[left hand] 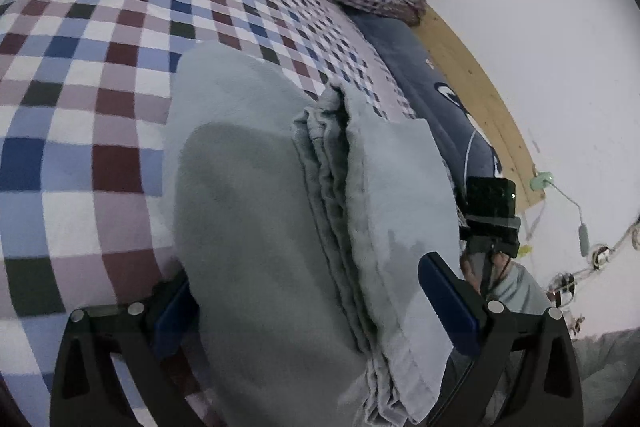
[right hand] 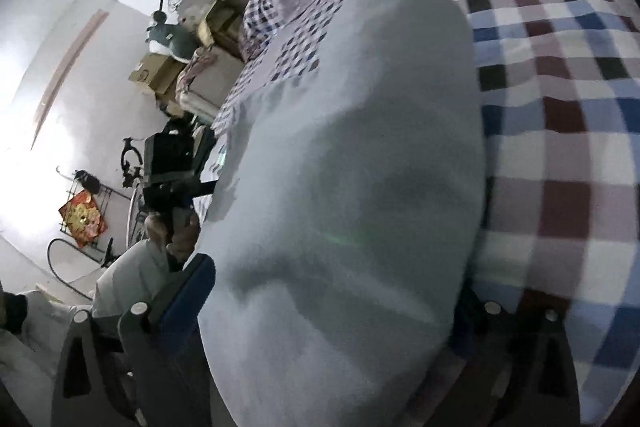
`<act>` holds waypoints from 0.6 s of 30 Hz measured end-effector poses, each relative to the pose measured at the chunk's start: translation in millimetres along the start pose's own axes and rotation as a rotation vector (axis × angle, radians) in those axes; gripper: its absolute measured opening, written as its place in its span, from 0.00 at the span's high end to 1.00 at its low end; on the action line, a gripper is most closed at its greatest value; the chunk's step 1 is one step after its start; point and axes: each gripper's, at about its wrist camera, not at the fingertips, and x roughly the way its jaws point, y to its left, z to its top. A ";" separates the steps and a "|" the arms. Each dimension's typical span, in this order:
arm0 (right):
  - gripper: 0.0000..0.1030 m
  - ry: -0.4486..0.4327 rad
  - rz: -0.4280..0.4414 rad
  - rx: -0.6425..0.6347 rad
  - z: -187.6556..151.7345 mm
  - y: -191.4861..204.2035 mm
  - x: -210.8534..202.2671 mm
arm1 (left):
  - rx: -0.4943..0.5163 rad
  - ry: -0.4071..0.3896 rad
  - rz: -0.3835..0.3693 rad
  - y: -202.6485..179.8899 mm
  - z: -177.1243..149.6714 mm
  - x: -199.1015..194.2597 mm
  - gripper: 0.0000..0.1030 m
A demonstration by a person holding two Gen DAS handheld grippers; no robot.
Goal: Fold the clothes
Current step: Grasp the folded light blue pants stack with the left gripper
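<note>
The pale grey garment [left hand: 280, 227], folded into a thick stack of layers, hangs just above the checked bedspread [left hand: 80, 107], with the left gripper [left hand: 316, 311] spread wide around it and the right gripper [right hand: 332, 311] likewise straddling the cloth (whether either truly pinches it, I cannot tell). That's the worry: with so loose a hold the layers could slide and fan open onto the bedspread, undoing the fold.

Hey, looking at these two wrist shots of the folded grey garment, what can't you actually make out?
- Left gripper: the grey garment covers the gap between its fingers; grip unclear.
- Right gripper: one finger is buried under the cloth.
- Garment type: bundled, lower end cut off by the frame edge.
- Right view: motion blur smears the fabric folds.
</note>
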 end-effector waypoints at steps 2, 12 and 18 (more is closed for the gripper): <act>0.00 0.006 0.013 0.008 3.6 -1.8 3.8 | 0.014 0.012 -0.003 -1.4 3.9 4.3 0.01; 0.00 -0.015 0.147 0.108 13.8 -10.8 5.9 | 0.060 0.053 -0.011 -6.6 9.8 20.4 0.01; 0.01 0.023 0.121 0.110 0.7 -16.4 -7.0 | 0.077 0.075 -0.012 -17.9 0.1 21.4 0.01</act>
